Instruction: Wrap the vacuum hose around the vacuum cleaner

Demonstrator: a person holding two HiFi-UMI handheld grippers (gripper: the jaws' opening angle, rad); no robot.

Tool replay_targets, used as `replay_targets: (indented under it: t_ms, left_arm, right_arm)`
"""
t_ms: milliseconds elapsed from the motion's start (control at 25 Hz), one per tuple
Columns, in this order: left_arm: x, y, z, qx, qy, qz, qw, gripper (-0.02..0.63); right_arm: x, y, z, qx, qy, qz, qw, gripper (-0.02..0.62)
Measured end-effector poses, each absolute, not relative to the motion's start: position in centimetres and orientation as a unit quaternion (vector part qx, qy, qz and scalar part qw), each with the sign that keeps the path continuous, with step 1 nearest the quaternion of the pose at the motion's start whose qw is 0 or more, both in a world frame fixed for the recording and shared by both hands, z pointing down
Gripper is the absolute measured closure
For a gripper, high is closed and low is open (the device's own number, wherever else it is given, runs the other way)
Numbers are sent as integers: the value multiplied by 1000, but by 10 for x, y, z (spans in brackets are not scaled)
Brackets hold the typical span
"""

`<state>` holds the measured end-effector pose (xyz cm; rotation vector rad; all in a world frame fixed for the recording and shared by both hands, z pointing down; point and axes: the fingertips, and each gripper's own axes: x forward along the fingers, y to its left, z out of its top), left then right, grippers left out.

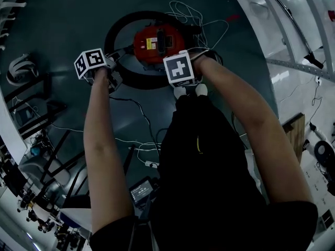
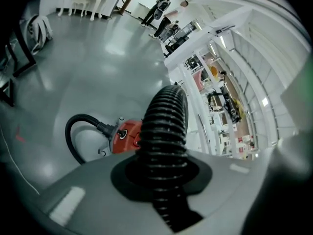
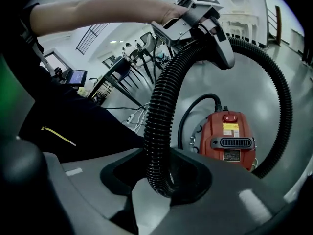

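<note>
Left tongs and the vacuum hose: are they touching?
Touching. The left gripper view shows the left tongs closed on the ribbed vacuum hose, both jaws pressed against its sides with no gap.

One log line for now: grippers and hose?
left gripper: jaws shut on hose | right gripper: hose between jaws, grip unclear | vacuum cleaner: hose loop encircles it
</note>
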<state>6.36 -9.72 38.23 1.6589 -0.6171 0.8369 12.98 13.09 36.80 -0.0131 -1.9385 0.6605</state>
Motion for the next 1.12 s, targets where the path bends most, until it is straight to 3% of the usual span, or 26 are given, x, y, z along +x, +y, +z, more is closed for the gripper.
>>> replay_targets:
  t_ms: [720,1120]
  left_arm:
    - [93,-125,371,709,-259,325,570,519]
    - [80,-115,399,696,-309,288,580,520]
  right_arm:
    - [181,90,345,-26,-749,244,616,440]
    - [193,91,388,-31,-737,188,649,442]
